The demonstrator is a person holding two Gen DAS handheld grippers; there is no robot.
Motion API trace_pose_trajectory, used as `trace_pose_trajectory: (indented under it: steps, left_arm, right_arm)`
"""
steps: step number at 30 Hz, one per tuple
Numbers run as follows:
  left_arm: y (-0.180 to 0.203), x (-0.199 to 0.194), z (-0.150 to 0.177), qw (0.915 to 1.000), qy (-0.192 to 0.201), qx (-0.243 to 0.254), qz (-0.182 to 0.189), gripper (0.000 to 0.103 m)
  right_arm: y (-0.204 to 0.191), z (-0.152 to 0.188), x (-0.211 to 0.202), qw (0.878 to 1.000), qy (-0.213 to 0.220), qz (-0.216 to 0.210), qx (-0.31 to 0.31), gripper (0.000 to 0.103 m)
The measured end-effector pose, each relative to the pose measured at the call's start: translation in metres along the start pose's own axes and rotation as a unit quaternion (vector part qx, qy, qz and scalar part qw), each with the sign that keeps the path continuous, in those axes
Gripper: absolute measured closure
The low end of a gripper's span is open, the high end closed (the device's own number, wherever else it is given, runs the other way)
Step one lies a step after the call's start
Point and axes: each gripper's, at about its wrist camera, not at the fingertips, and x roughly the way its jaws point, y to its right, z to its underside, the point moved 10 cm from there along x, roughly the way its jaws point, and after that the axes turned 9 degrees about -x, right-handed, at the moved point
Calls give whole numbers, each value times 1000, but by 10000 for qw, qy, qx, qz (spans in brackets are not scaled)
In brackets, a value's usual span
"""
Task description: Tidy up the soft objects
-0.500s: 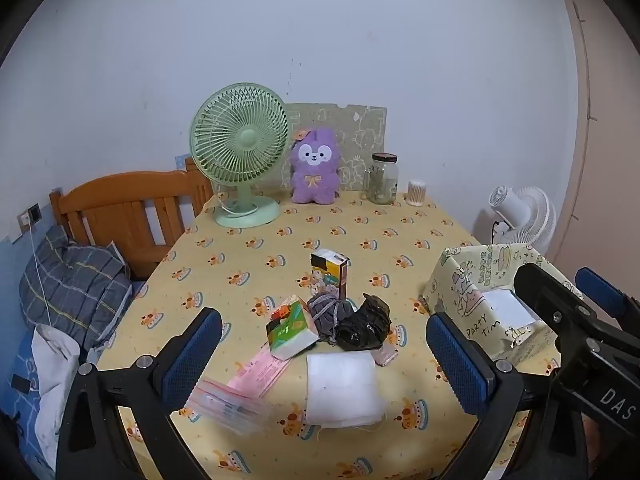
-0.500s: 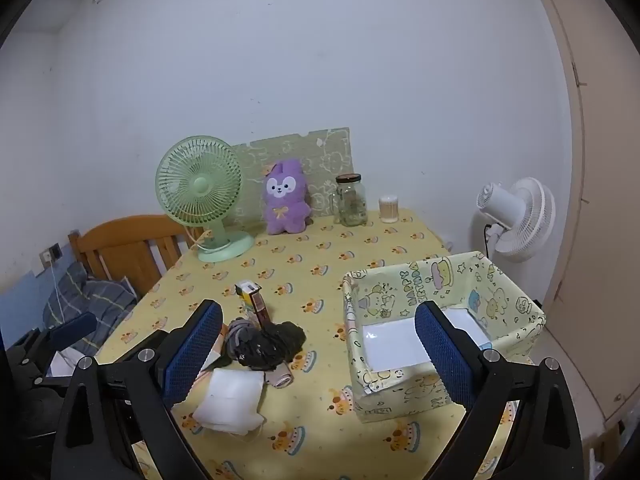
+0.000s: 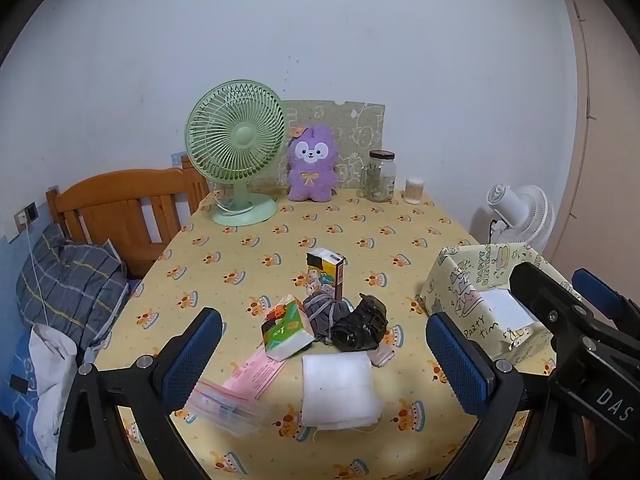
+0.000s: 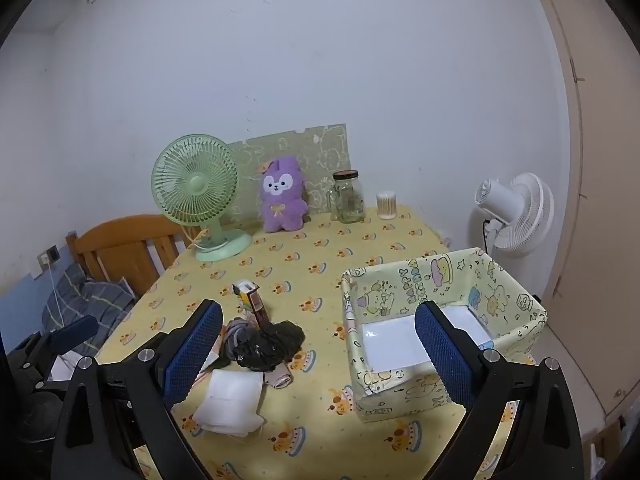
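Your left gripper (image 3: 324,354) has its jaws spread wide with nothing between the pads; your right gripper (image 4: 320,354) is likewise spread wide and holds nothing; both hang above the near edge of the table (image 3: 400,240), which wears a yellow cloth printed with cakes.

Take the party-print box (image 4: 436,280) as your landmark; it sits open-topped on the table's right side with a white sheet on its floor; well to its left lies the cluster of things to sort. Nearest you in that cluster is the white folded cloth (image 3: 340,390); just behind it sits the crumpled black plastic bag (image 3: 360,326), touching the grey sock bundle (image 3: 322,310) on its far-from-box side; the green tissue pack (image 3: 286,328) leans beside the bundle, farther from the box; a small upright carton (image 3: 326,270) stands behind them; pink paper slips (image 3: 256,372) and a clear plastic pouch (image 3: 228,406) lie farthest left.

Far beyond the box, against the wall, stand the purple plush toy (image 3: 312,166), the green desk fan (image 3: 236,152), and a glass jar (image 3: 378,176).
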Motion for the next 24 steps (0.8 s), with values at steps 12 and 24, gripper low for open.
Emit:
trace_pose_trajectory:
  steps: [12,24]
  left_arm:
    - [0,3,2,9999,8,-90,61,1]
    - [-1,4,2,10000,16,-90,25,3]
  right_arm:
    - [0,0,0,10000,29,51,-12,5]
    - [1,2,3,9999,-32,121,60,5]
